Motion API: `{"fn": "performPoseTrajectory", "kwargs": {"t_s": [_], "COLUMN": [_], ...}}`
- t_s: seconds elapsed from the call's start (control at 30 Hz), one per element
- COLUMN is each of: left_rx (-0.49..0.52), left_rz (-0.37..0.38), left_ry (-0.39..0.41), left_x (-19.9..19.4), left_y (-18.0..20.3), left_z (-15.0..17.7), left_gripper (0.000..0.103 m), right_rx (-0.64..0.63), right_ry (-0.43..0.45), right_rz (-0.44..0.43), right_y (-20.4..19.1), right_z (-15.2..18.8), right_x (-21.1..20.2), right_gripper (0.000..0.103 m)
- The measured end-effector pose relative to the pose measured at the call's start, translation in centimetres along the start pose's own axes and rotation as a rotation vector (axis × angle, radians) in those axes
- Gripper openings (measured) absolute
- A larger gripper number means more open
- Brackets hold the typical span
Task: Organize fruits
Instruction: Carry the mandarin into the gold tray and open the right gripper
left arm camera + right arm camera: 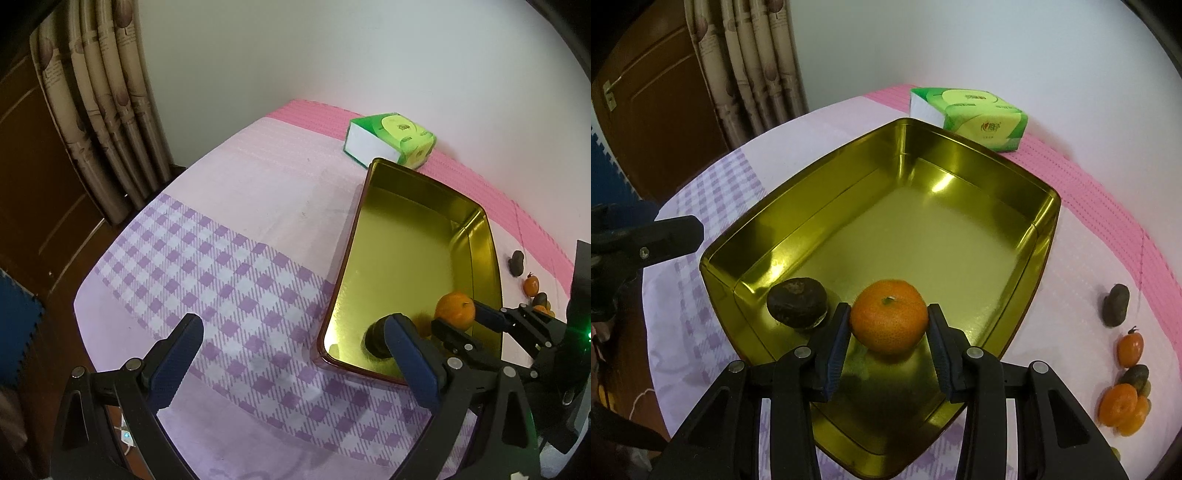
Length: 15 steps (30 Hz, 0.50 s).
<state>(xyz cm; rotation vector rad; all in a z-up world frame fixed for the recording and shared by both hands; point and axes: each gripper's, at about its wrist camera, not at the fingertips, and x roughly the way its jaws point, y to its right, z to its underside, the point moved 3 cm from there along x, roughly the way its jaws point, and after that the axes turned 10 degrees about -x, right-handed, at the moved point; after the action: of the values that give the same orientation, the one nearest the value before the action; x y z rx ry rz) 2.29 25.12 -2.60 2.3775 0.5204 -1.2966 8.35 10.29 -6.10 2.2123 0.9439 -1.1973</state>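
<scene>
My right tool (pixel 888 325) pinches a tangerine (pixel 888 321) inside the gold tin (pixel 1015 184), near a dark fruit (pixel 797 302); left tool (pixel 291 354) spread empty over the desk (pixel 236 206).

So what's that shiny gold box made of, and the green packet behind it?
The gold box looks like thin metal, probably tin: its glossy walls mirror the light and the dark fruit inside it. The green packet looks like soft plastic film around paper tissues: slightly shiny, printed wrap with a white end, though the contents stay hidden.
</scene>
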Motion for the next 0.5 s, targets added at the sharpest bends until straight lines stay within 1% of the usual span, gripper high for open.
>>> {"fn": "performPoseTrajectory", "kwargs": {"t_s": [0.17,0.33,0.5], "left_rx": [0.008,0.02,0.038], "left_rz": [0.0,-0.002,-0.005], "left_ry": [0.001,0.008,0.019], "left_x": [0.0,0.0,-0.2], "left_y": [0.1,0.3,0.7], "left_z": [0.1,0.2,0.4], "left_gripper": [0.097,0.097,0.097], "right_rx": [0.021,0.071,0.111], "right_ry": [0.035,0.109,0.155], "right_rz": [0.002,0.008,0.075], "right_y": [0.2,1.3,3.5], "right_z": [-0.1,0.0,1.3], "right_x": [-1.1,-4.0,-7.0], "right_gripper": [0.043,0.043,0.043]}}
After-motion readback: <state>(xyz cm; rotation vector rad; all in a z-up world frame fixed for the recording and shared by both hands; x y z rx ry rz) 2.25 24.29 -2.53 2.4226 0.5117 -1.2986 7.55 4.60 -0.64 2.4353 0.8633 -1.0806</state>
